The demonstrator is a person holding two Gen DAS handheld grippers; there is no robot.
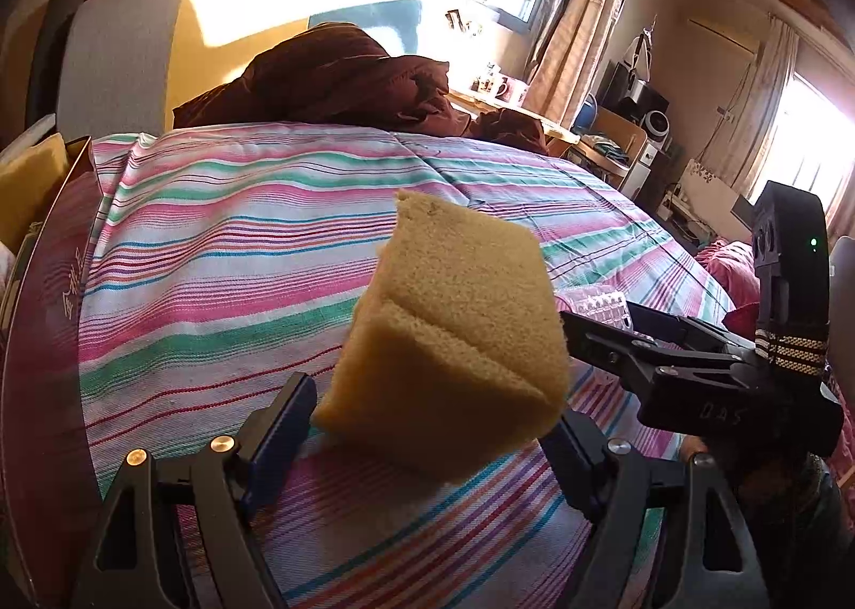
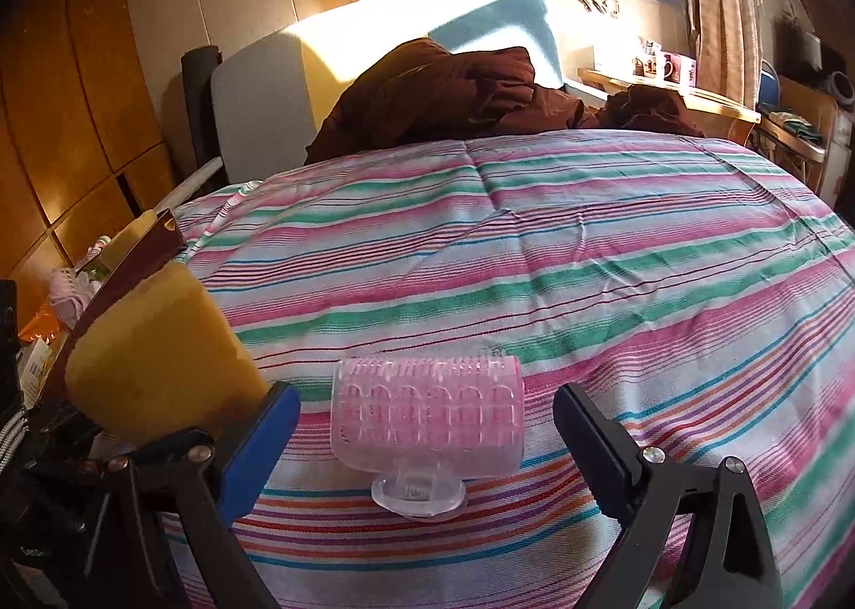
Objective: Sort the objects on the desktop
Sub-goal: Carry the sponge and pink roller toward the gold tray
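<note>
A yellow sponge (image 1: 454, 342) hangs tilted above the striped bedspread (image 1: 230, 235), with my left gripper (image 1: 433, 411) shut on its lower end. In the right wrist view the same sponge (image 2: 155, 358) shows at the left, just beyond my blue finger pad (image 2: 256, 443). A translucent pink hair roller (image 2: 427, 422) lies on its side on the bedspread (image 2: 641, 262), between the fingers of my right gripper (image 2: 425, 395). That gripper is open and its fingers do not touch the roller. From the left wrist view, the roller (image 1: 593, 302) peeks out beside the right gripper (image 1: 604, 326).
A dark red box (image 1: 48, 299) with several items in it stands at the bed's left edge, also seen as the box (image 2: 139, 256). A brown blanket (image 1: 331, 75) is heaped at the headboard. Mugs (image 2: 662, 64) sit on a wooden shelf beyond.
</note>
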